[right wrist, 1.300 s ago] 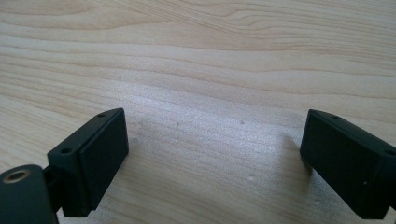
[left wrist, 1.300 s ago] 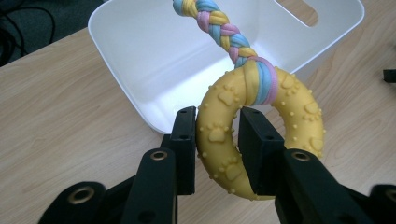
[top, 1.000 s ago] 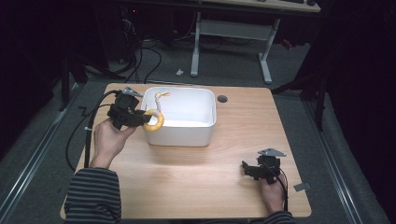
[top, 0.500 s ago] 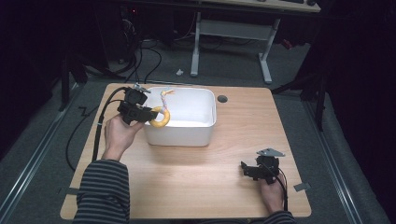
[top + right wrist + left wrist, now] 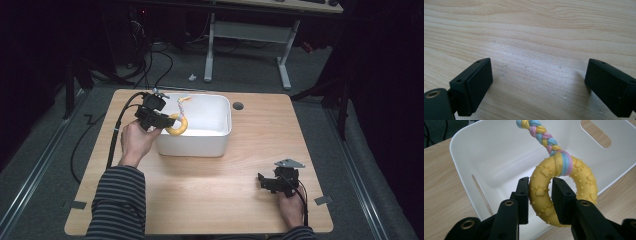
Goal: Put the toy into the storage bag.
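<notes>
The yellow ring [image 5: 564,192], rubbery, studded with paw prints and tied to a braided pastel rope [image 5: 537,131], hangs over the near-left rim of the smooth white plastic bin [image 5: 192,145], pinched by the left gripper [image 5: 540,200], which has moved further over the bin. The right gripper [image 5: 537,85] rests spread on the wooden table [image 5: 250,190] right of the bin.

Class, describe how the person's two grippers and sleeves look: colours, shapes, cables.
Both the left gripper and the right gripper are black with flat, rectangular jaw pads bearing small screw holes. A black cable trails from the left one; a grey three-cornered plate tops the right. The sleeve has dark and grey stripes.
</notes>
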